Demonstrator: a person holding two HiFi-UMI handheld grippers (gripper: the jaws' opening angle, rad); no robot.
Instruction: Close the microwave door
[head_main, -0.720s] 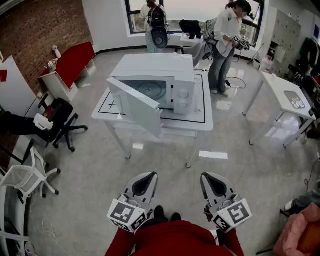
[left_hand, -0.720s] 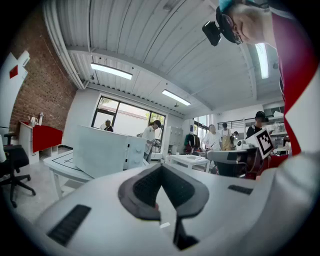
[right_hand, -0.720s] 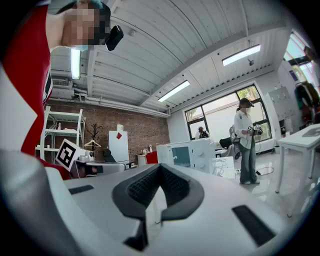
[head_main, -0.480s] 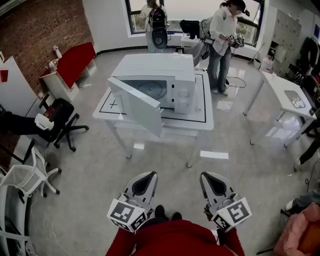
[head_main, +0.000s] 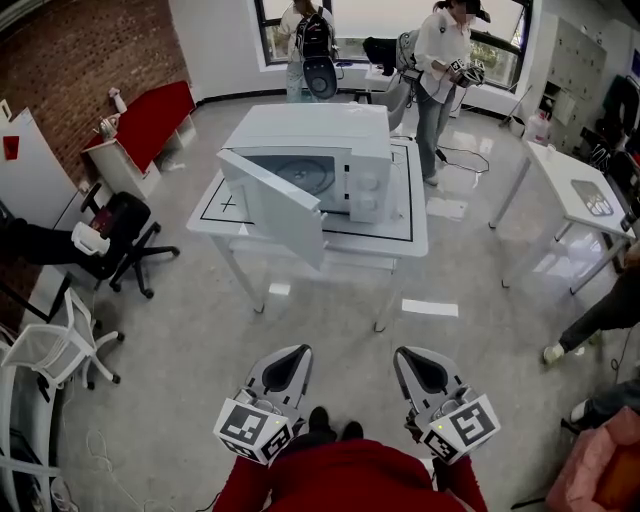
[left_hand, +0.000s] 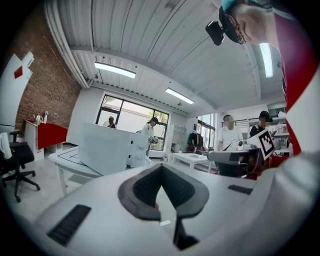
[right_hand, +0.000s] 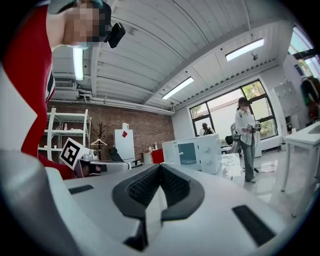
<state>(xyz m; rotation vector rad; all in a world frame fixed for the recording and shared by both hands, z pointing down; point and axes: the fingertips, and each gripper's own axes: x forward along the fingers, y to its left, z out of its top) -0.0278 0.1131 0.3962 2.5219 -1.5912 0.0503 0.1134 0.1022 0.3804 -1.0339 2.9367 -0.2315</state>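
Note:
A white microwave (head_main: 330, 150) stands on a white table (head_main: 418, 240) in the middle of the room. Its door (head_main: 277, 210) hangs open, swung out toward me on the left side, and the turntable shows inside. Both grippers are held close to my body at the bottom of the head view, far from the table. My left gripper (head_main: 286, 361) is shut with nothing in it, and so is my right gripper (head_main: 420, 361). The left gripper view shows the microwave (left_hand: 111, 149) past the shut jaws. In the right gripper view the microwave (right_hand: 197, 149) is small and distant.
Bare floor lies between me and the table. A black office chair (head_main: 125, 235) and a white chair (head_main: 60, 350) stand at the left. A second white table (head_main: 575, 195) is at the right. Two people (head_main: 440, 60) stand behind the microwave table by the window.
The whole head view has shifted slightly, the microwave table sitting a touch nearer. The person at the back right has stepped further back. A person's leg has come in at the right edge.

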